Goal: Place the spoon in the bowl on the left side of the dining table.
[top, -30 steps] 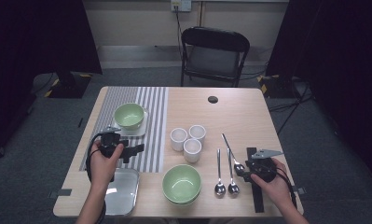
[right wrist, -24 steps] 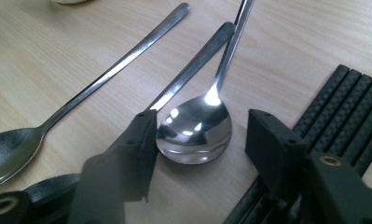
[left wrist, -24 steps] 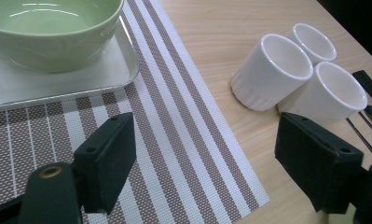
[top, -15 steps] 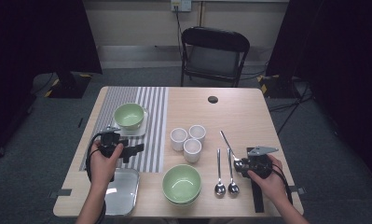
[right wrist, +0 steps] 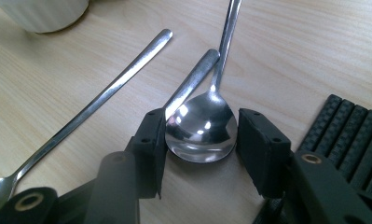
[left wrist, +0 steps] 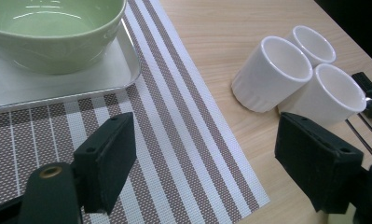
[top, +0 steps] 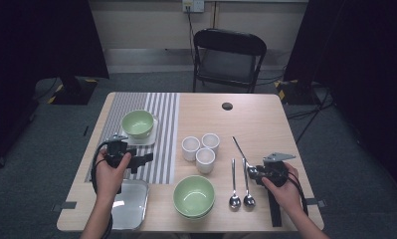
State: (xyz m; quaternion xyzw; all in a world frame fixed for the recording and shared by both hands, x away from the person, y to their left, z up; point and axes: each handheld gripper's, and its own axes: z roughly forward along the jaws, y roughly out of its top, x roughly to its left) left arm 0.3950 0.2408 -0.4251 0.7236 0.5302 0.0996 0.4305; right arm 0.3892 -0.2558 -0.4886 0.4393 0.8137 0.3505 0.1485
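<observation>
- Your right tongs [right wrist: 200, 154] have been closing around the third spoon's [right wrist: 201, 130] bowl on the surface [top: 265, 124]; right gripper view shows a gap at one pad.
- Your left tongs [left wrist: 202, 163] hang open over the striped mat [left wrist: 174, 140], per left gripper view.

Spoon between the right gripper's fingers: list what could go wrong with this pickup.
1. The right gripper, whose fingers have just been closing, flanks the spoon at its rounded bowl, not the handle; smooth metal could squirt out.
2. A neighbouring spoon's handle runs against one finger and may get pinched or dragged along.
</observation>
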